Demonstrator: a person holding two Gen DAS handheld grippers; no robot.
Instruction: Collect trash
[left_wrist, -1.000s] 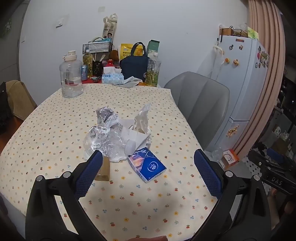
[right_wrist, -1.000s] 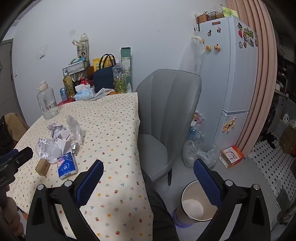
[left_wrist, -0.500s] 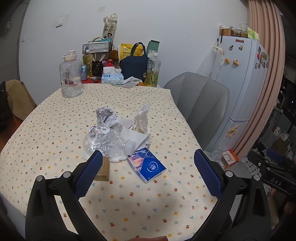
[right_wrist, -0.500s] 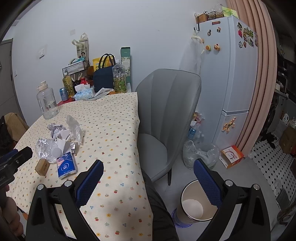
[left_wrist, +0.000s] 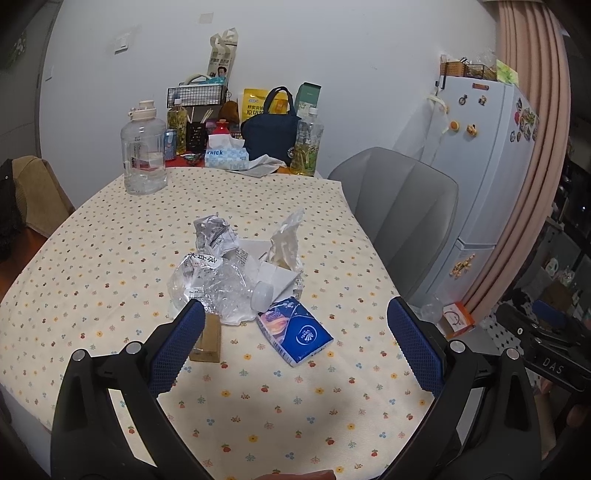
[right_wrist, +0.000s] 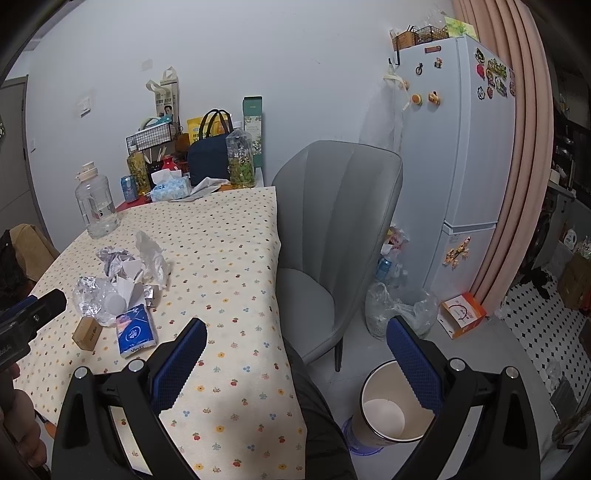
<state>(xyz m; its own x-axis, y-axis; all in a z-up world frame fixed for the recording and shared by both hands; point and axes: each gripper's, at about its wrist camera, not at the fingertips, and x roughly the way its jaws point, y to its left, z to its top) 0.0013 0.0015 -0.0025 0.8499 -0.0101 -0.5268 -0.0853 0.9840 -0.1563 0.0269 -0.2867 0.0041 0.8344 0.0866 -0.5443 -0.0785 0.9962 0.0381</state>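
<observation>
A heap of trash lies mid-table: a crushed clear plastic bottle (left_wrist: 212, 286), crumpled foil wrapper (left_wrist: 214, 234), white paper (left_wrist: 273, 275), a clear bag (left_wrist: 288, 240), a blue tissue pack (left_wrist: 299, 332) and a small brown box (left_wrist: 208, 338). My left gripper (left_wrist: 295, 328) is open and empty, just short of the heap. My right gripper (right_wrist: 295, 343) is open and empty over the table's right edge, above a white bin (right_wrist: 391, 406) on the floor. The heap also shows in the right wrist view (right_wrist: 118, 280).
A floral-cloth table (left_wrist: 110, 240) carries a water jug (left_wrist: 144, 147), tissue box (left_wrist: 225, 157), dark bag (left_wrist: 271, 133) and bottles at the back. A grey chair (right_wrist: 332, 229) stands at the table's right, then a fridge (right_wrist: 465, 166), plastic bag (right_wrist: 395, 310) and orange box (right_wrist: 461, 315).
Both grippers have barely shifted; the left one has edged slightly nearer the heap. Nothing was taken hold of.
</observation>
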